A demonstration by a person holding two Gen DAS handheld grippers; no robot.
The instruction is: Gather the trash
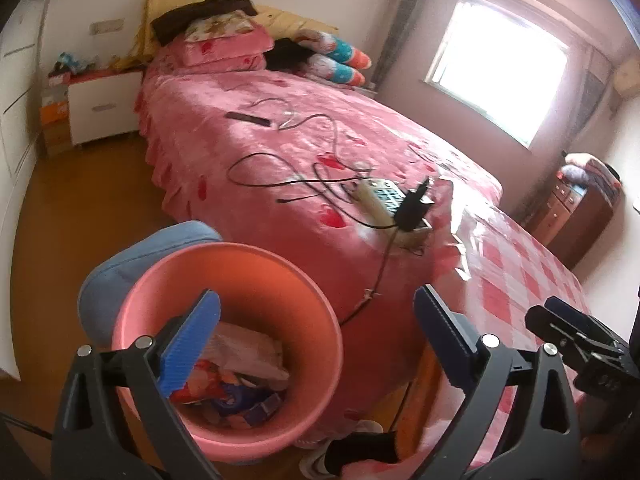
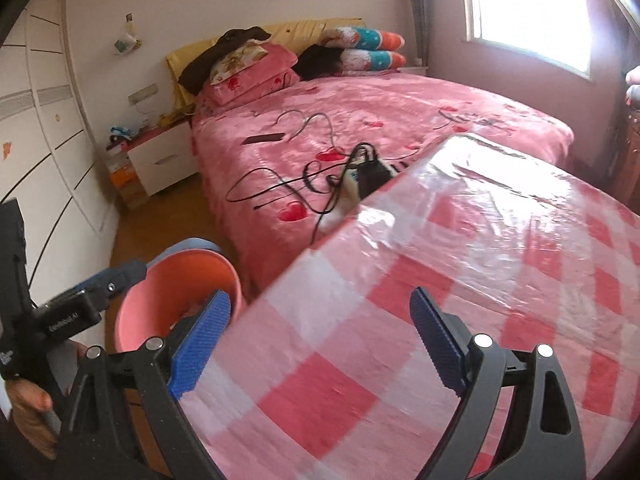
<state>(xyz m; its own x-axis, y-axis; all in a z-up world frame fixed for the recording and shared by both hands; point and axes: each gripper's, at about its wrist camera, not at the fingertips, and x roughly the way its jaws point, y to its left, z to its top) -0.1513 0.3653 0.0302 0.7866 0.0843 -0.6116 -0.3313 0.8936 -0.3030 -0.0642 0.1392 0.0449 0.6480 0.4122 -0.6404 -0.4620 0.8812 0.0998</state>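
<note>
A pink trash bin [image 1: 236, 280] stands on the floor beside the table, with wrappers and crumpled paper [image 1: 236, 376] inside. It also shows in the right wrist view [image 2: 176, 280]. My left gripper [image 1: 316, 344] is open and empty, above and just right of the bin's mouth. My right gripper [image 2: 320, 340] is open and empty over the table with the pink checked plastic cover [image 2: 460, 260]. The right gripper also shows at the right edge of the left wrist view [image 1: 568, 324]. The left gripper shows at the left of the right wrist view [image 2: 100, 284].
A bed with a pink cover [image 1: 304, 136] lies behind the table, carrying black cables [image 1: 280, 176], a power strip [image 1: 380, 200] and a dark remote [image 1: 248, 118]. A blue cushion [image 1: 132, 264] sits behind the bin. A white nightstand [image 1: 104, 108] and a wooden dresser [image 1: 572, 216] stand further off.
</note>
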